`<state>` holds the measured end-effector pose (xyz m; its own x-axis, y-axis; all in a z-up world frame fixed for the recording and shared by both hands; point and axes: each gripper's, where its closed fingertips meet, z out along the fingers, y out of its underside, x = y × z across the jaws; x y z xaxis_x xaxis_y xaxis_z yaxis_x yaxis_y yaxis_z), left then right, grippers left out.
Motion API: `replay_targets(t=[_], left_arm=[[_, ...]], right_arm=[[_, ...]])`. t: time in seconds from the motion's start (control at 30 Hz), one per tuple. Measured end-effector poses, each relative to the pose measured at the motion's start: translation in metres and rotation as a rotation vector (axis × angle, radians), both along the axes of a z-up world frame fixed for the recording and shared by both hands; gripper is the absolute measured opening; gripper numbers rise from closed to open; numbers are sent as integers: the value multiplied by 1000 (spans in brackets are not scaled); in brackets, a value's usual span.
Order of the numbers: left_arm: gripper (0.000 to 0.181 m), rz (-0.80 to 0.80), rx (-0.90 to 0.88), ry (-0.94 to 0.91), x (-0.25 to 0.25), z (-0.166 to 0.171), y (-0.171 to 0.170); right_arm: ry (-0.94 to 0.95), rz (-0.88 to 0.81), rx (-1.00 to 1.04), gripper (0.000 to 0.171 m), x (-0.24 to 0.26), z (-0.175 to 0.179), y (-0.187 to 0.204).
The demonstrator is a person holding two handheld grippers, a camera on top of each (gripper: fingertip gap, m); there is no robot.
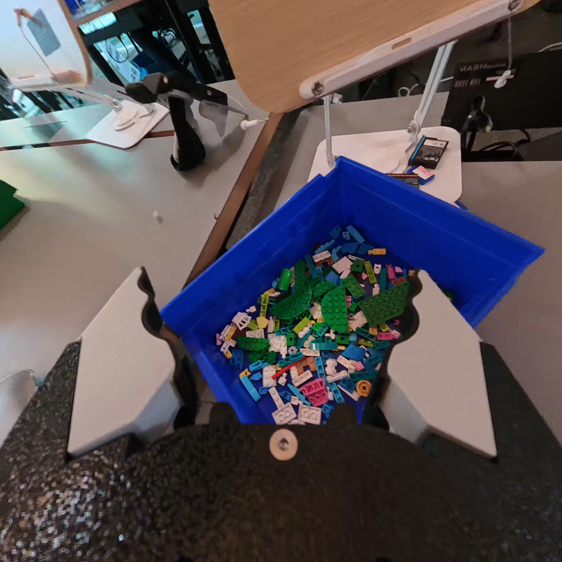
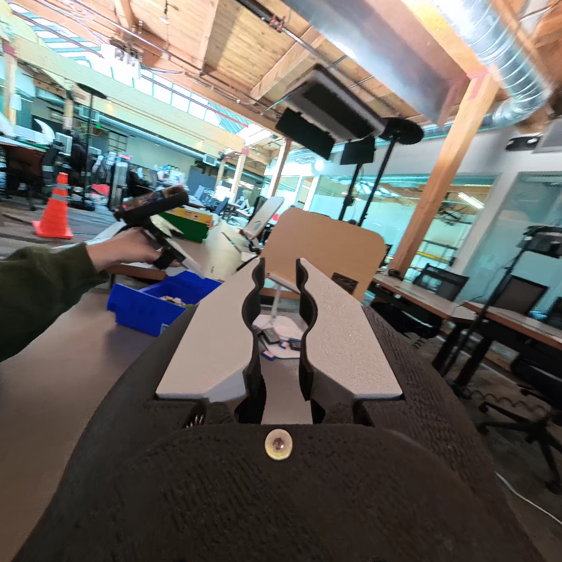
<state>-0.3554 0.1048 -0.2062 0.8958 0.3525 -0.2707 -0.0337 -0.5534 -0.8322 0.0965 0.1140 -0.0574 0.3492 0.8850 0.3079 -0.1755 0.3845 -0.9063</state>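
Grey table under blue bin; timber-ceilinged workshop beyond.

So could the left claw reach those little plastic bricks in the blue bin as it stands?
Probably yes. The left claw hangs open right above the open-topped blue plastic bin, and nothing covers the heap of small coloured plastic bricks. The bin's walls look like the only limit.

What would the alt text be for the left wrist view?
The left hand-held gripper, jaws wide open and empty, hovers above a blue bin of small multicoloured building bricks on a grey table. A white stand base lies behind the bin.
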Motion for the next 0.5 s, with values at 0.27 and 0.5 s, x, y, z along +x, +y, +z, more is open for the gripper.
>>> replay_targets(t=[0.27, 0.5], left_arm=[[134, -217, 170, -180, 43, 16, 10], [120, -296, 251, -291, 59, 31, -1]], right_arm=[[109, -131, 80, 18, 54, 27, -15], [136, -115, 92, 16, 52, 33, -21]])
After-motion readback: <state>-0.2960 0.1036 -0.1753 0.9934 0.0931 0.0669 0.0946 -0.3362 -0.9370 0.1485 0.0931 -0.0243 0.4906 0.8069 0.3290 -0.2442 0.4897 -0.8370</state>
